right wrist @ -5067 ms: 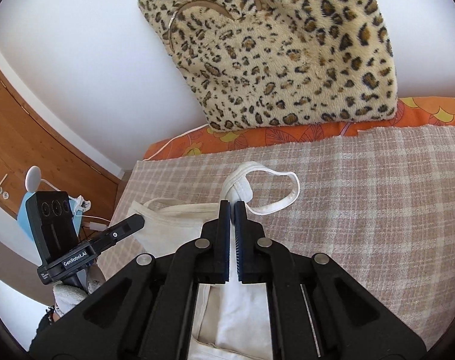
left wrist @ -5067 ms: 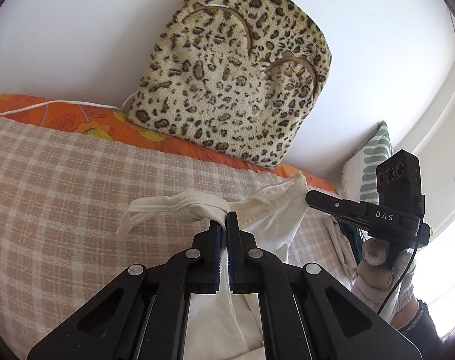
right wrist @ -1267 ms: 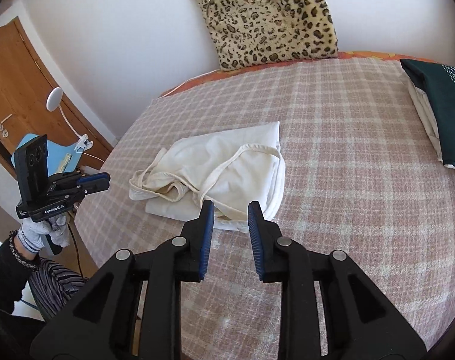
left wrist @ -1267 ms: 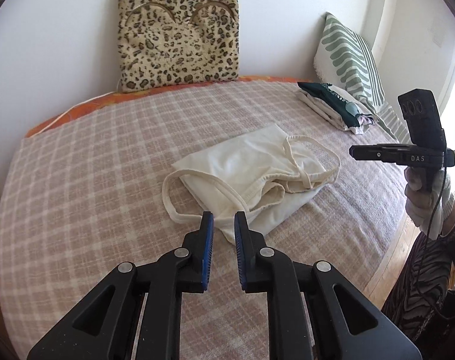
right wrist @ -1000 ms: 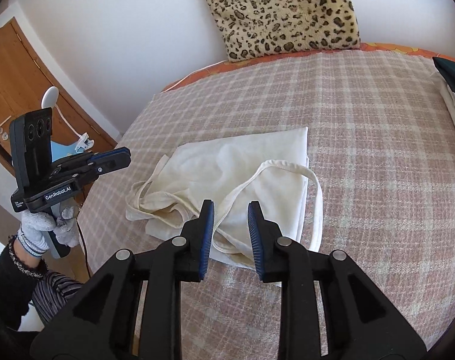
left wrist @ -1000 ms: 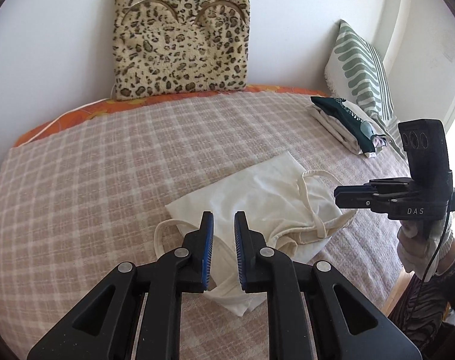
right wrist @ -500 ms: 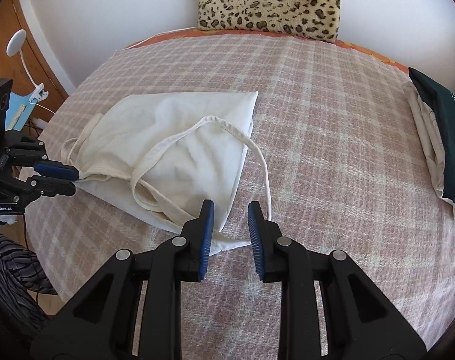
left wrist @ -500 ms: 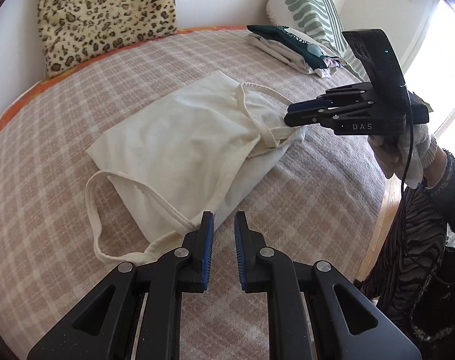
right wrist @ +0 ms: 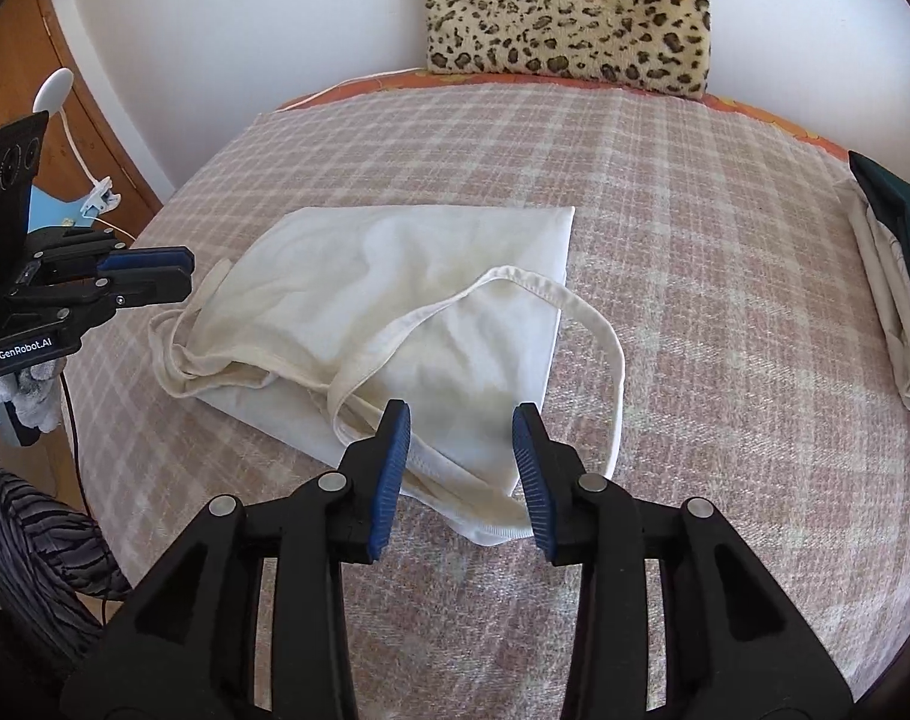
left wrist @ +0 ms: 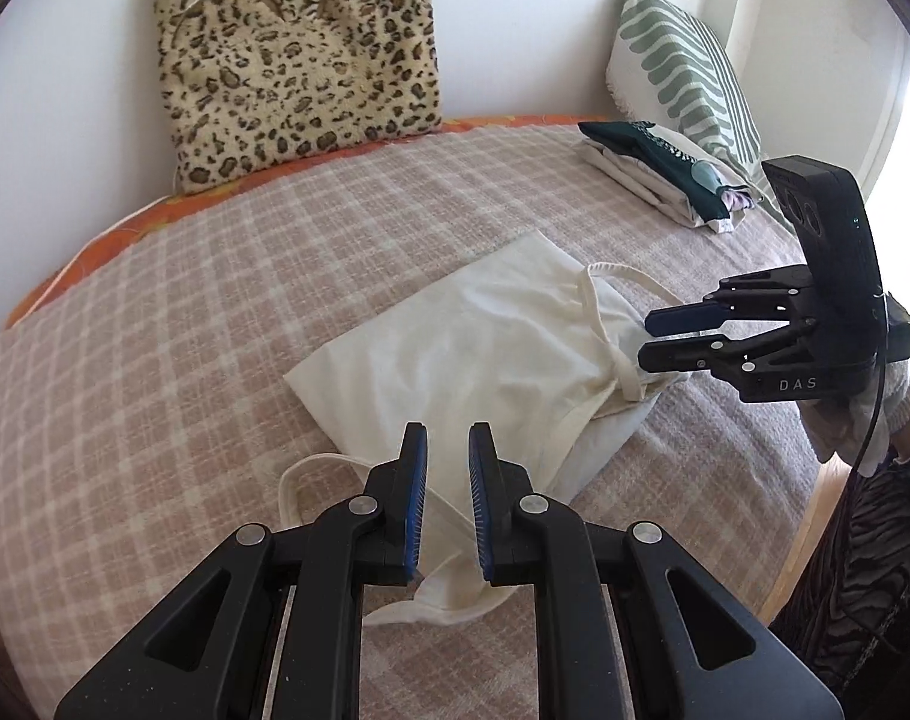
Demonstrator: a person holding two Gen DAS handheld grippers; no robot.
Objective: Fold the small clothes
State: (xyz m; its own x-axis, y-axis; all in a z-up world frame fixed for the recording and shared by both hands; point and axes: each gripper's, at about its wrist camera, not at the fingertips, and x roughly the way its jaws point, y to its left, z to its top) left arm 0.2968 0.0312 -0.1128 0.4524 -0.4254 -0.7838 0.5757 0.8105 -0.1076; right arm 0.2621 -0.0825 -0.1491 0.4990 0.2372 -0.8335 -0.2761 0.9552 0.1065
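A cream cloth garment with long straps (left wrist: 490,348) lies folded over on the checked bed cover (left wrist: 155,360); it also shows in the right wrist view (right wrist: 407,312). My left gripper (left wrist: 446,438) is open and empty, just above the garment's near corner and a loose strap loop (left wrist: 299,480). My right gripper (right wrist: 460,414) is open wide and empty, its jaws on either side of the garment's near corner. Each gripper shows in the other's view: the right one (left wrist: 658,336) by the strap end, the left one (right wrist: 182,270) at the garment's left edge.
A leopard-print cushion (left wrist: 299,54) leans on the wall at the bed's head. A stack of folded clothes (left wrist: 658,174) and a green striped pillow (left wrist: 682,72) lie at the far right. A wooden door (right wrist: 47,90) and a white lamp (right wrist: 53,90) stand left of the bed.
Both grippers let go of the garment's straps earlier and pulled back. In the last half second the right jaws opened wider and both grippers came in over the garment's near corners.
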